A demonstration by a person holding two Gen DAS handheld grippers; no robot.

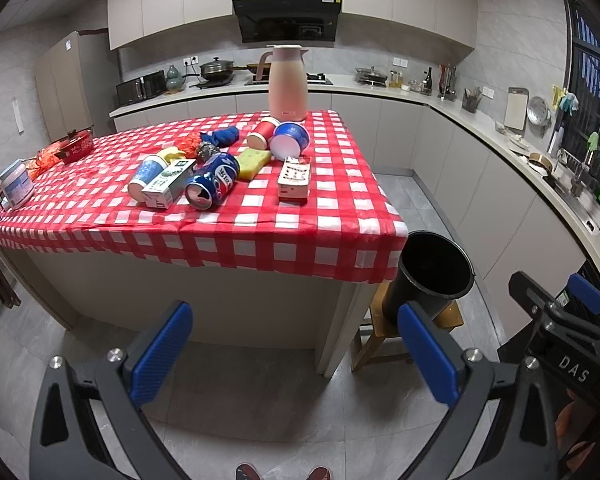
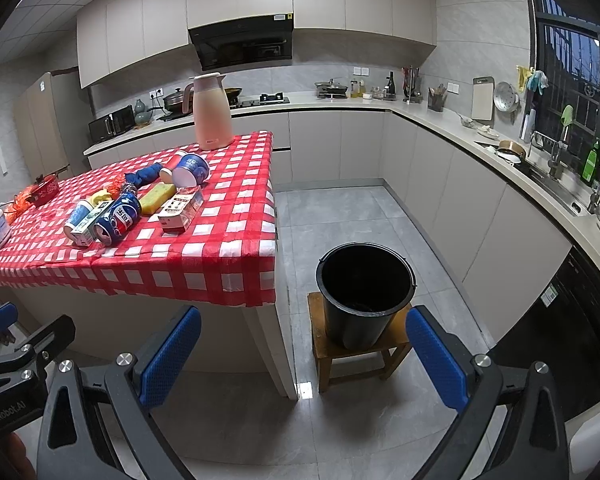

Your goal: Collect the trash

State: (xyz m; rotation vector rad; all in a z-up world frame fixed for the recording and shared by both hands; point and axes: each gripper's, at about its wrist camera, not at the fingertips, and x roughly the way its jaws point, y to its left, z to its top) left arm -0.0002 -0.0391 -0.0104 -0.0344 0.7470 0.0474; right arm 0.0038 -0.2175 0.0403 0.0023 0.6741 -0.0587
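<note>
Trash lies on the red checked table (image 1: 260,240) (image 2: 204,256): a blue Pepsi can (image 1: 214,180) (image 2: 118,218), a green-white carton (image 1: 168,184) (image 2: 90,224), a blue paper cup (image 1: 146,174), a red cup (image 1: 263,133), a blue bowl-cup (image 1: 290,140) (image 2: 191,169) and a white-red box (image 1: 295,178) (image 2: 181,208). A black bucket (image 1: 434,276) (image 2: 364,292) stands on a wooden stool (image 2: 356,354) right of the table. My left gripper (image 1: 296,360) and right gripper (image 2: 304,364) are open and empty, held low in front of the table, well short of it.
A pink thermos jug (image 1: 288,82) (image 2: 212,112), a yellow sponge (image 1: 254,162), a blue cloth (image 1: 222,136) and a steel scourer (image 1: 206,150) are also on the table. A jar (image 1: 17,188) sits at its left edge. Kitchen counters run behind and along the right.
</note>
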